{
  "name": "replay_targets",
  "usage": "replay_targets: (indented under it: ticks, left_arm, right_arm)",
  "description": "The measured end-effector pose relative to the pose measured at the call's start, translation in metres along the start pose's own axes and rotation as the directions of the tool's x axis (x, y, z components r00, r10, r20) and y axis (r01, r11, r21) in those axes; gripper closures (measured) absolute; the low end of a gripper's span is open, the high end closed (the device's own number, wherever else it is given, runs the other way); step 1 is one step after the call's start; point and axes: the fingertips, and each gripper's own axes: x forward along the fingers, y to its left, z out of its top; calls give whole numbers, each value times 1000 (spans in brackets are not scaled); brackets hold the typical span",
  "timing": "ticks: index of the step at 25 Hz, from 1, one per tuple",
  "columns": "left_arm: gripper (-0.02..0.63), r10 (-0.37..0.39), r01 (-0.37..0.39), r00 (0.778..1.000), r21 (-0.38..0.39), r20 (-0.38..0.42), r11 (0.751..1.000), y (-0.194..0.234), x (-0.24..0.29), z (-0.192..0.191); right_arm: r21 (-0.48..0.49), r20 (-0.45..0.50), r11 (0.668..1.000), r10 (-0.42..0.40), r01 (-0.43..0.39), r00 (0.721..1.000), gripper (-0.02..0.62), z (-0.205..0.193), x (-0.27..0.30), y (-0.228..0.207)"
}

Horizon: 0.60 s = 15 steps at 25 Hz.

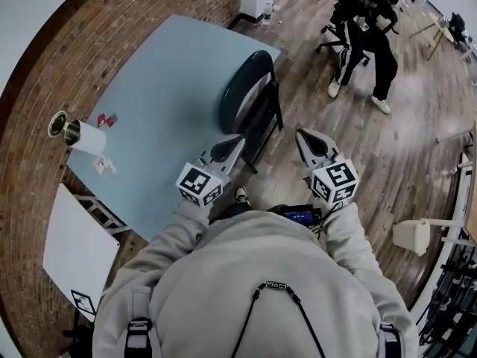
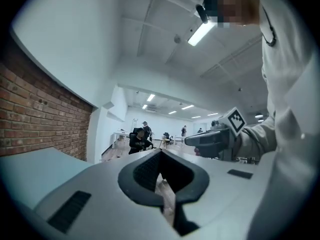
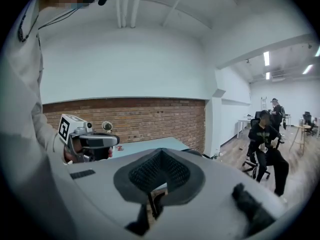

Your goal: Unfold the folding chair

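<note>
The left gripper [image 1: 234, 145] sits just left of centre in the head view. In its own view [image 2: 161, 154] its 2 jaws are pressed together with nothing between them. The right gripper [image 1: 303, 137] is just right of centre, and its own view [image 3: 159, 152] shows its 2 jaws likewise pressed together and empty. Each carries a white cube with black square markers and is held out in front of a person in a beige hooded top [image 1: 253, 289], whose sleeves run up from the bottom of the frame.

Just above the left gripper's tip in the head view stands the dark folding chair with a rounded back [image 1: 250, 95]. It is still folded flat and upright at the right edge of a pale blue-grey table [image 1: 164, 88]. The right gripper lies to the chair's lower right, apart from it.

At the table's left end are a white paper cup on its side [image 1: 89, 138], a metal can [image 1: 58, 124] and small red pieces [image 1: 106, 119]. A red brick wall [image 1: 45, 110] curves along the frame's left. A white board [image 1: 74, 248] leans at the lower left. At the upper right a person in dark clothes [image 1: 365, 21] sits on a wheeled chair on the wooden plank floor [image 1: 402, 162], and a white box [image 1: 412, 236] sits at the right edge.
</note>
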Motion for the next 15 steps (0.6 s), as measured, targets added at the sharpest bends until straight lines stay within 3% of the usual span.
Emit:
replay_targets:
  ticks: [4,7,11,15]
  left_arm:
    - [601,-31,29,999,-66,-28,997,43,36,4]
    - [601,-21,16,997,-57,-77,998,64,47,-6]
    - [600,34,-37,998,-67,-57,997,93,69,3]
    - [600,2,-9,995,-66,-103,998,108,89,-6]
  right_arm:
    - [16,-10,999,-36,36,999,590,16,32,-40]
    - [38,-1,998,-55,55,998,589,28,49,-61]
    - [53,14,996,-68,67,998,589,42,63,-82]
    - [41,-3,998,-52,52,999,589,42,82,-86]
